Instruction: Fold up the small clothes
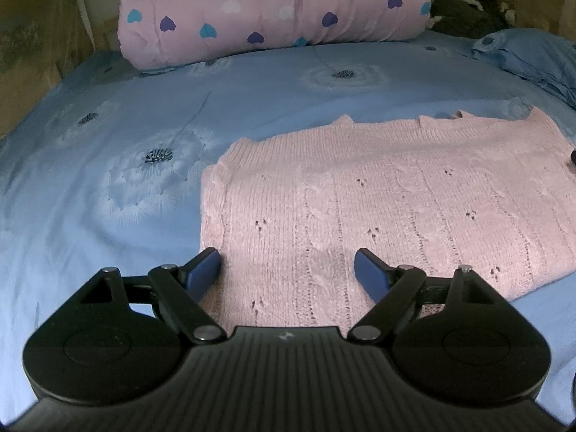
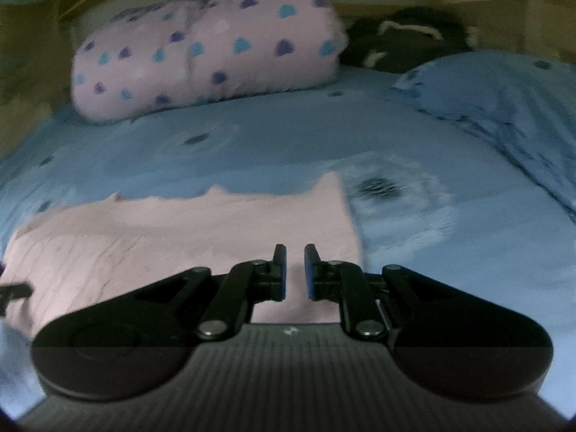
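Here we have a pink knitted sweater (image 1: 378, 198) lying flat on the blue bedsheet (image 1: 90, 180), already looking partly folded into a broad rectangle, with its neckline on the far edge. A pink rolled quilt with hearts (image 1: 273, 10) sits well behind it, and a blue pillow (image 1: 532, 61) lies off to the far right.

Starting on the left, our left gripper (image 1: 288, 270) hangs over the near left corner of the sweater with its jaws spread wide and nothing between them. One blue pad (image 1: 203, 270) sits right at the sweater's left edge, the other over the knit. We judge the risk here is a shallow bite: if we close from this spot we may catch only the top layer, and the stacked layers beneath would slide apart as we lift.

Moving right, our right gripper (image 2: 295, 270) hovers over the near right part of the sweater (image 2: 180, 244), jaws drawn narrow with a slim gap and no cloth visibly pinched. That view is blurred, so we cannot tell how close it is to the fabric. Closed this far, it could push the knit and rumple it instead of gripping.

The loose open knit could also snag on a pad edge, and uneven lifting by the two hands would skew the fold.
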Demonstrator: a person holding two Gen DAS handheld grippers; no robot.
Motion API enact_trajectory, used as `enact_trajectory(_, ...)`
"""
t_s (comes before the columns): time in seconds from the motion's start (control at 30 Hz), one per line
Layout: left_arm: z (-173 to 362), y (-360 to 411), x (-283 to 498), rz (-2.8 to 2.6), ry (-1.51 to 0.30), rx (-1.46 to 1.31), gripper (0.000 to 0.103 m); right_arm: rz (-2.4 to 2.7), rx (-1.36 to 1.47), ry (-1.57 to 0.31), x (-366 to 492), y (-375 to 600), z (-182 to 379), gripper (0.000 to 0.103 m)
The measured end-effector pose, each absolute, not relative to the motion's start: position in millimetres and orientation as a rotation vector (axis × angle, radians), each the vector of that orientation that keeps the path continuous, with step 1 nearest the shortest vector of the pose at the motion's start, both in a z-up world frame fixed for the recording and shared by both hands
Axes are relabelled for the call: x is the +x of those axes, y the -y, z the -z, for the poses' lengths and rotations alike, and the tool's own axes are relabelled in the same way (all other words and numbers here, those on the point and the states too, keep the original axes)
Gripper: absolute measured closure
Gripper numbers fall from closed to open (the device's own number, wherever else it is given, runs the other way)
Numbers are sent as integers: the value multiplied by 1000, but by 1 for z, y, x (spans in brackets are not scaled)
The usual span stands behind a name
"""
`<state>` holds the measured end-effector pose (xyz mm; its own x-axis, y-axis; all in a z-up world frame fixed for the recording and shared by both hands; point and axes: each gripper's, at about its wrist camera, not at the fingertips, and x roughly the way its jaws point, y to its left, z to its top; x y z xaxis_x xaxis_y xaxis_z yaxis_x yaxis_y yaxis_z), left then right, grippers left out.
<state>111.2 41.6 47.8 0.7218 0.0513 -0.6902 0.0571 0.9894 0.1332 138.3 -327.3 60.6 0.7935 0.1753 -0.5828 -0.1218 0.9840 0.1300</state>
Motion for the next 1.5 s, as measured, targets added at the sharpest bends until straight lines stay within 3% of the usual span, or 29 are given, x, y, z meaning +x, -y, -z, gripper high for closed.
enact_trajectory(0.47, -57, -52, 108, 4, -774, 92, 15, -143, 6, -673, 134, 310, -38, 89)
enact_trajectory(0.5, -58, -53, 107, 3, -772, 89, 15, -139, 5, -679, 134, 308, -40, 86)
enact_trajectory(0.6, -62, -54, 105, 6, -767, 77, 15, -131, 42, -693, 128, 308, -52, 54)
enact_trajectory(0.63, -64, -55, 104, 7, -766, 71, 15, -130, 55, -689, 124, 307, -55, 50)
enact_trajectory(1.03, -69, -68, 94, -2, -792, 10, 14, -110, 211, -686, 67, 313, -74, 50)
enact_trajectory(1.5, -66, -78, 88, -10, -822, -15, 13, -7, 421, -737, 37, 325, -48, 50)
